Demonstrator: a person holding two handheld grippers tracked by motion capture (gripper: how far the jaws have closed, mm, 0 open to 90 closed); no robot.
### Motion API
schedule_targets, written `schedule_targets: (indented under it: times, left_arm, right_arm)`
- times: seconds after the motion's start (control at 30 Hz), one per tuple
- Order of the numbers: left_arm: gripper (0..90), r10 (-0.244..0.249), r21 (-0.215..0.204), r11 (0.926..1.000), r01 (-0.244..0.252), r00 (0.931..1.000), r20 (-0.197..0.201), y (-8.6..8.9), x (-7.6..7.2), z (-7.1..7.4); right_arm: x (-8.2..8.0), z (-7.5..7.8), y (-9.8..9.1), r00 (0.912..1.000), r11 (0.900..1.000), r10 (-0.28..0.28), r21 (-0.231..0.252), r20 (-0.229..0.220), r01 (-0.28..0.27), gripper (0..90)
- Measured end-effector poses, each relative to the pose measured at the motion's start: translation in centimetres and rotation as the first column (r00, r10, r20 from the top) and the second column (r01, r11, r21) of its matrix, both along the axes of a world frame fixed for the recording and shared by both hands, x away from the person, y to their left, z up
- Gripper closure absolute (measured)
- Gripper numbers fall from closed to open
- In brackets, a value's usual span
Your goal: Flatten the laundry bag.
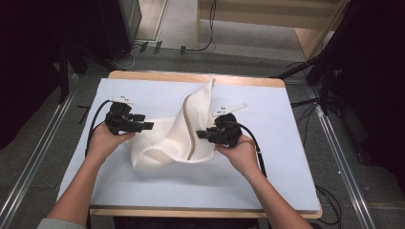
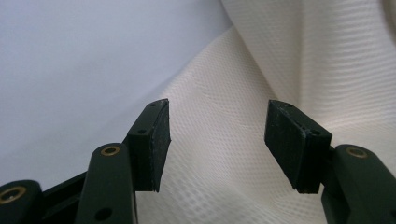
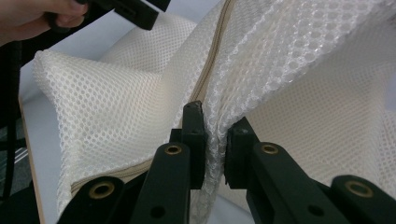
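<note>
A cream mesh bag (image 1: pixel 179 131) with a zip lies crumpled on the pale mat (image 1: pixel 267 181), one corner raised toward the far edge. My right gripper (image 1: pixel 200 134) is at the bag's right side. In the right gripper view its jaws (image 3: pixel 215 140) are shut on a fold of the mesh (image 3: pixel 289 60) beside the zip (image 3: pixel 210 70). My left gripper (image 1: pixel 148 126) is at the bag's left edge. In the left gripper view it (image 2: pixel 217 144) stands open, with the fabric (image 2: pixel 219 98) behind the jaws and nothing pressed between the pads. The left gripper (image 3: pixel 135 11) also appears at the top of the right gripper view.
The mat covers a wooden table (image 1: pixel 191 75). Metal rails (image 1: pixel 341 157) run along the floor on both sides. Cables (image 1: pixel 200 47) and dark stands (image 1: pixel 325 71) sit beyond the far edge, near a wooden frame (image 1: pixel 305 38).
</note>
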State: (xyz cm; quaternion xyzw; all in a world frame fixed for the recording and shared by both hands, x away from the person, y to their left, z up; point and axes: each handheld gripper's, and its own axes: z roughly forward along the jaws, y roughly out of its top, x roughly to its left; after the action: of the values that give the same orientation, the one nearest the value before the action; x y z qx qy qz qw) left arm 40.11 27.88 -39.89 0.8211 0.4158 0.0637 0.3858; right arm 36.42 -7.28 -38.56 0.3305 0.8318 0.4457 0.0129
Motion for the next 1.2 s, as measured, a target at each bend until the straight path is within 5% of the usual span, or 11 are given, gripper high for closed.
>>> schedule_targets:
  times: [0.4, 0.67, 1.2]
  left_arm:
    - [42.1, 0.010, 0.056, 0.9984, -0.009, 0.9996, -0.027, -0.3, 3.5, -2.3]
    - [45.5, 0.011, 0.061, 0.9982, -0.005, 0.9954, -0.095, -0.4, 4.9, -4.3]
    - [84.3, -0.006, 0.051, 0.9986, 0.016, 0.9805, -0.197, -0.7, 4.6, -5.1]
  right_arm:
    - [-1.9, -0.4, -2.2, 0.9993, 0.9994, -0.034, 0.006, -0.011, 0.035, 82.9]
    - [-2.8, -0.9, -3.3, 0.9981, 0.9983, -0.059, 0.006, -0.019, 0.059, 82.3]
    - [-2.9, -1.3, -4.0, 0.9978, 0.9980, -0.063, 0.006, -0.020, 0.063, 82.1]
